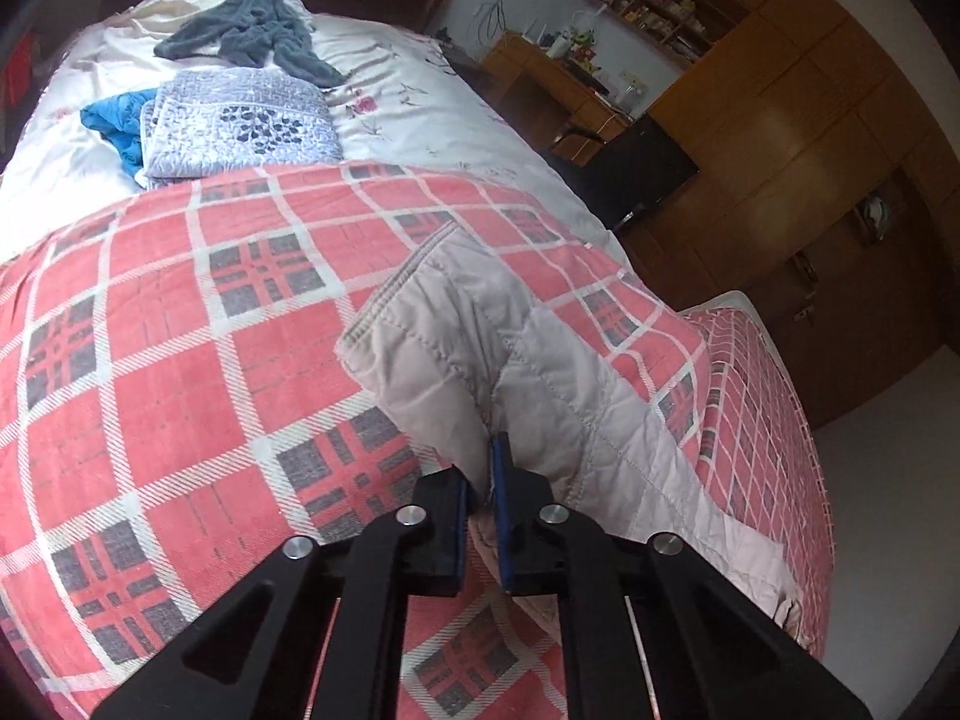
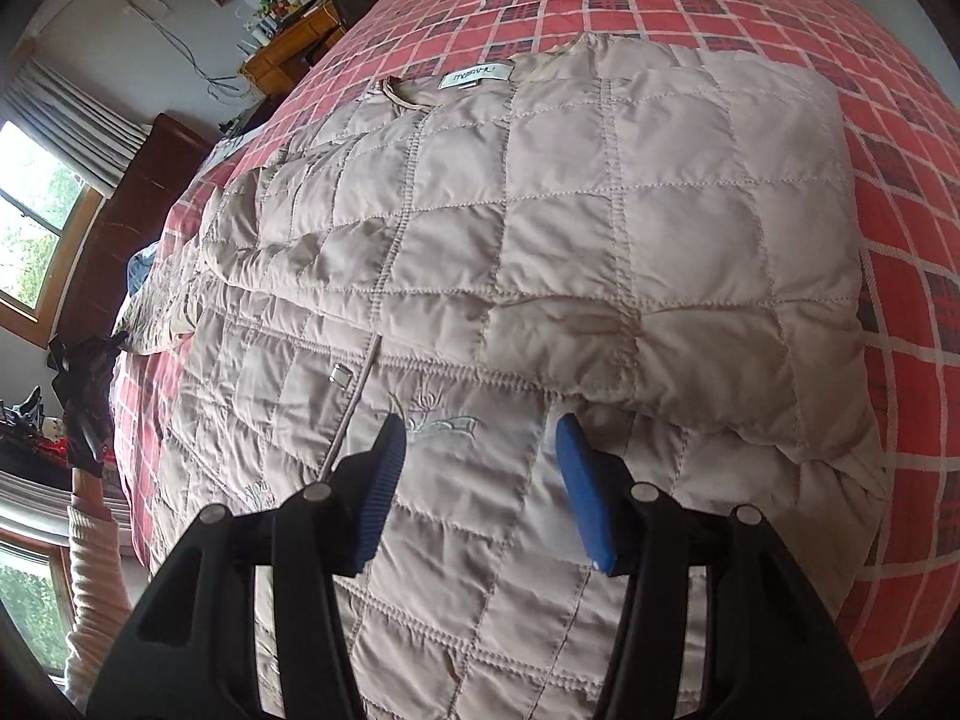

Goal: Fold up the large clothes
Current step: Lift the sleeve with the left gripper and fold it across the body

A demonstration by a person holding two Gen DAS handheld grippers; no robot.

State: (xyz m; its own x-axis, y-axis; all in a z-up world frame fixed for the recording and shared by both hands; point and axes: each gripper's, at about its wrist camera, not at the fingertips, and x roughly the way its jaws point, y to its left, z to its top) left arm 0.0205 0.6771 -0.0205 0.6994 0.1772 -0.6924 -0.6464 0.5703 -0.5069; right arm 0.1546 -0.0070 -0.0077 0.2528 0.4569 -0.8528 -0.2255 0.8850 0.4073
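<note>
Right, biggest thing first: the bed (image 1: 150,360) is the work surface, dressed in a red plaid bedspread (image 2: 900,276) so the garment has a broad, flat place to spread. Up at the far end, in the left wrist view, a folded grey-blue quilt (image 1: 240,126), a blue garment (image 1: 114,126) and a rumpled teal-grey towel (image 1: 258,30) sit well apart from the action, parked out of the way, by the look of it.

Now the star: a beige quilted jacket (image 2: 540,228) lies spread across the bedspread, neck label (image 2: 477,76) at the far side. One panel already lies folded over the body, its edge running across just beyond the right gripper (image 2: 474,480), which suggests the fold is partway along.

Over to the left gripper (image 1: 480,480): its jaws are clenched on a pinch of jacket fabric, and the cloth rises in a ridge from the bed towards them. That lift looks like a sleeve or side edge held up, ready to be carried across the body.

The right gripper hangs just above the jacket's front beside the zip (image 2: 354,396), jaws released, nothing between the blue pads (image 2: 582,480). My read: it is waiting to press or take a second hold.

Smallest note: at the left edge of the right wrist view, a cream sleeve (image 2: 90,570) reaches up behind the other gripper.
</note>
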